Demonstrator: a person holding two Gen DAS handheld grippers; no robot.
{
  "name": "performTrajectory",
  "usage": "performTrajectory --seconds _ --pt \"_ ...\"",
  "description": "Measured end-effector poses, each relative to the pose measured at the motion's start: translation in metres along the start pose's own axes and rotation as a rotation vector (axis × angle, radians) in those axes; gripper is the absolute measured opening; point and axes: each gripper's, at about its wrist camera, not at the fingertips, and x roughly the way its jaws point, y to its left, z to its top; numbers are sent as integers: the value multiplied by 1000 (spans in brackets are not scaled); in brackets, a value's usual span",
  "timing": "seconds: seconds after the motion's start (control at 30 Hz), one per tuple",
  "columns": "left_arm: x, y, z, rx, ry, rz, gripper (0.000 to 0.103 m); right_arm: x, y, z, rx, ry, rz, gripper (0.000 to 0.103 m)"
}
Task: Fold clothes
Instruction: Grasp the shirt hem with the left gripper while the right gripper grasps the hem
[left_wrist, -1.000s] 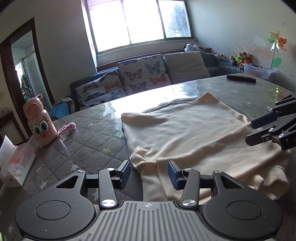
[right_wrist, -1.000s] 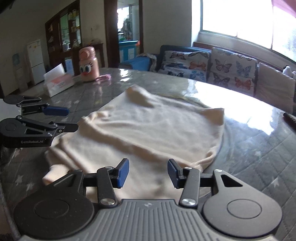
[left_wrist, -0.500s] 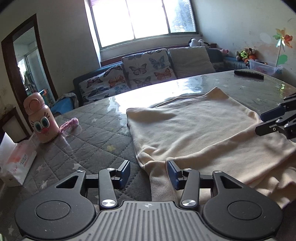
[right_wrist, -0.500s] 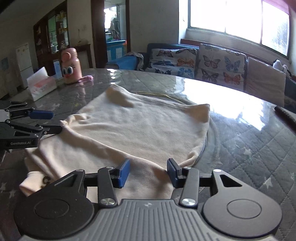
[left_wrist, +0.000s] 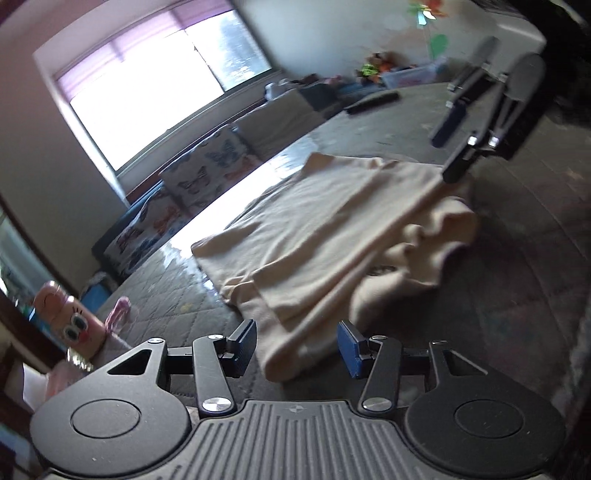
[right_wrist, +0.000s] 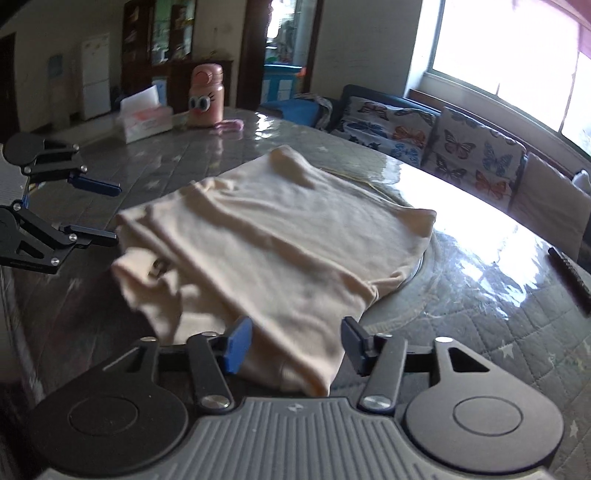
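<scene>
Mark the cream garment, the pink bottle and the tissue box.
cream garment (right_wrist: 280, 236): right wrist view, middle of the folded top layer.
pink bottle (right_wrist: 205, 98): right wrist view, body just above the cartoon eyes.
tissue box (right_wrist: 147, 123): right wrist view, front face.

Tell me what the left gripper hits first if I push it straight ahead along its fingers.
Most likely the near folded edge of the cream garment, which already lies between the left gripper's opening fingers; the pads aren't pressing it. Depth is hard to judge in this blurred fisheye view.
</scene>
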Motion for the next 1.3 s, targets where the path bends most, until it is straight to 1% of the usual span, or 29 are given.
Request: performTrajectory --seconds 0.1,0.17,0.23,0.3,0.33,0.37,0.4,0.43,0.5,0.6,0.73,0.8,0.9,0.97,1.0,1.03,1.07,1.13,1.17,1.23,1.3 --pt "2 -11 0 36 -20 -23 52 -2 5 -6 -34 17 10 61" --pt "7 -14 2 35 -24 -43 52 -3 9 -10 -68 21 13 62" --pt "12 -16 4 35 -30 -58 49 -4 14 -13 -97 20 14 64" --pt "16 -16 6 24 -35 -68 39 -5 20 -15 -137 13 18 65" --pt "18 -15 7 14 -36 -75 36 -5 22 -16 -152 10 21 65" --pt "20 -14 8 1 -39 -85 28 -5 26 -17 -174 6 26 66" --pt "21 -13 9 -11 -44 -93 21 -5 28 -17 -190 3 28 68" --pt "22 -11 10 -24 -48 -96 17 -5 30 -18 -205 0 30 71" --pt "22 -6 13 -56 -58 -93 12 -5 34 -18 -226 -6 38 71" --pt "24 8 20 -131 -69 -82 10 -3 38 -18 -243 -15 52 71" --pt "30 23 31 -203 -85 -73 9 2 41 -16 -252 -25 53 71" --pt "33 27 36 -224 -89 -73 9 6 41 -14 -245 -33 49 68" --pt "38 31 38 -242 -83 -81 9 14 39 -8 -215 -51 42 60" --pt "39 31 36 -237 -76 -85 10 20 36 -4 -194 -57 43 50" --pt "39 30 35 -234 -72 -88 10 22 35 -3 -182 -53 46 47" --pt "38 29 33 -228 -69 -89 11 25 34 -1 -170 -49 49 38" --pt "36 28 30 -220 -66 -87 13 26 32 0 -157 -47 54 26" --pt "32 26 26 -209 -62 -90 14 28 26 4 -102 -42 77 20" --pt "30 25 24 -200 -59 -88 17 27 23 6 -80 -44 80 17" --pt "27 20 19 -172 -53 -80 23 26 18 9 -42 -48 89 14" --pt "24 15 14 -149 -49 -75 36 24 14 12 -11 -51 95 12"
